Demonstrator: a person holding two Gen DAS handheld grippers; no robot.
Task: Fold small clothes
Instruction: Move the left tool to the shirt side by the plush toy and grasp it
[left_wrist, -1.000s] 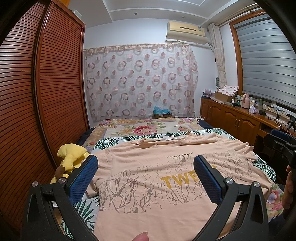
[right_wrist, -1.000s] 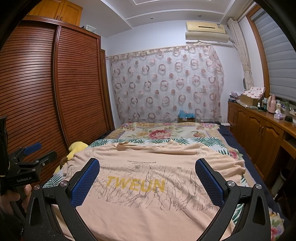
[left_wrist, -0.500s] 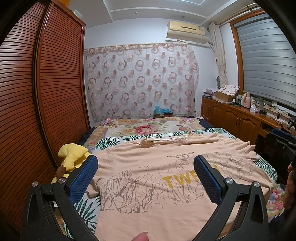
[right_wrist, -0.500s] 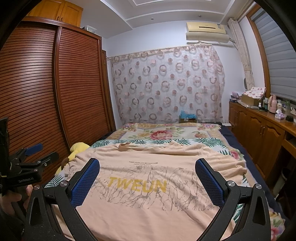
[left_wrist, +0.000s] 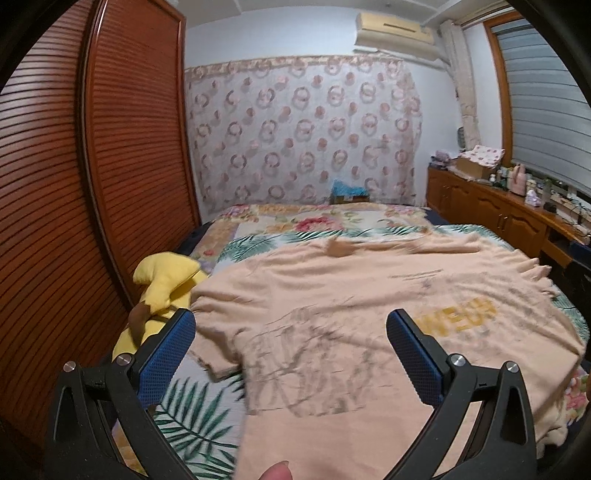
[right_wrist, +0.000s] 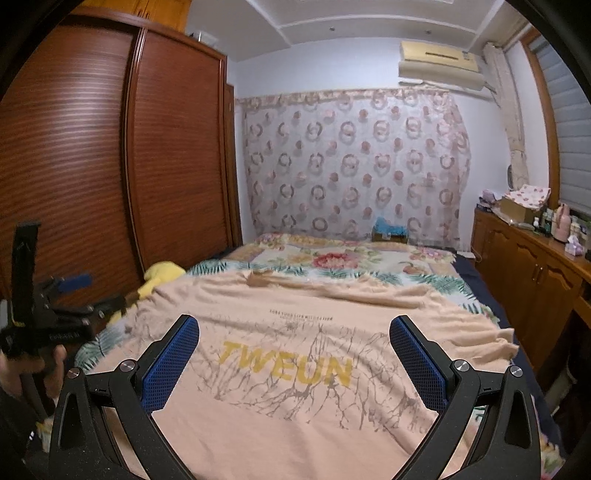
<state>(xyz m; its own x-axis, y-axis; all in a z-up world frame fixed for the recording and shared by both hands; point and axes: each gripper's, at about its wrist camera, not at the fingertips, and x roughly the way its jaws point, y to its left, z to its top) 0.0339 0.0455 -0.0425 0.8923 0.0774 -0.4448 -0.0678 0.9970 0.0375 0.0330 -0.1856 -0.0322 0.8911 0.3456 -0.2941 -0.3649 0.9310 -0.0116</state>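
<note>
Peach T-shirt (right_wrist: 295, 339) lies spread flat on the bed (right_wrist: 332, 258), front up, collar at the far side, hem toward the cameras. Yellow "TWEUN" print (right_wrist: 288, 365) mid-chest, small dark text line above it, grey branch-like graphic across it. In the left wrist view its near sleeve (left_wrist: 218, 343) lies flat over the leaf-print bedspread (left_wrist: 192, 417); that view is motion-blurred.

Left tongs (left_wrist: 291, 350): spread wide, blue pads apart, nothing between them, above the shirt's sleeve-side half. A fingertip (left_wrist: 275, 470) shows at the bottom edge. Right tongs (right_wrist: 295, 354): also spread wide, nothing held, above the chest print. The left tongs (right_wrist: 55, 314) also show in the right wrist view at far left, held in a hand (right_wrist: 22, 369).

Surface: bedspread has a green leaf band near and a floral panel (right_wrist: 332, 258) farther back. Yellow plush toy (left_wrist: 162, 284) sits at the bed's edge, just beside the shirt's shoulder, against the wardrobe side.

Room: brown louvred wardrobe doors (left_wrist: 122, 147) along one side. Sheer curtain with ring pattern (right_wrist: 354, 162) covers the far wall; air conditioner (right_wrist: 439, 62) mounted above it. Small box with blue contents (right_wrist: 389, 230) at the head of the bed. Wooden cabinet run (right_wrist: 532, 269) along the other side, top cluttered with bottles and a cardboard box (right_wrist: 519, 208). Grey window blind (left_wrist: 550, 110) above it.
</note>
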